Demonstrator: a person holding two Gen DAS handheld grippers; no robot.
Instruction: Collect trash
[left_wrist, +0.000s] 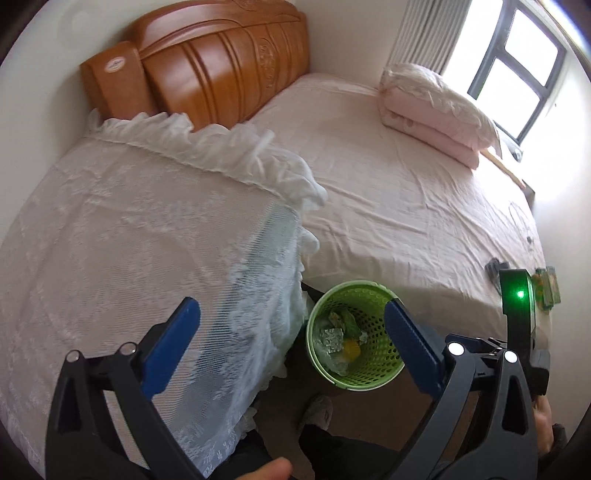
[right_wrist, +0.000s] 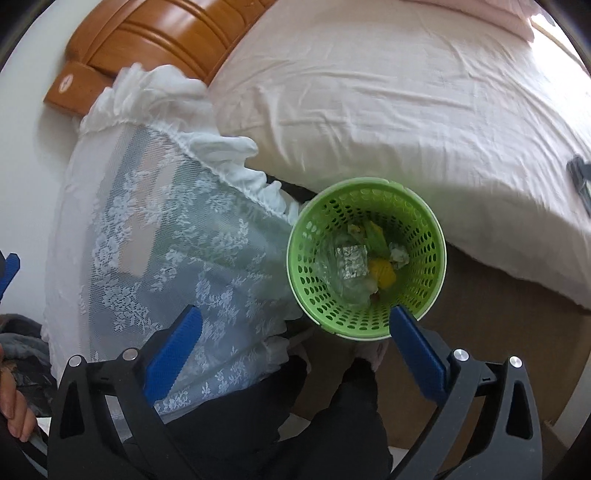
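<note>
Both the left hand-held gripper (left_wrist: 291, 339) and the right hand-held gripper (right_wrist: 295, 343) gape wide and empty. The green perforated wastebasket (right_wrist: 424, 236) on the floor beside the bed (left_wrist: 388, 177) already holds foil, wrappers and something yellow. A few small items (left_wrist: 546, 291) remain at the bed's edge, probably next to collect.

My left wrist camera looks down from high up. It sees the whole bed (left_wrist: 388, 177), the far window (left_wrist: 517, 66) and the green bin (left_wrist: 354, 332) near the bottom. My right wrist camera looks more steeply down, closer to the same bin (right_wrist: 365, 258). Both views share the bin, the lace cover (right_wrist: 166, 240), the bed and the wooden headboard (left_wrist: 207, 66).
</note>
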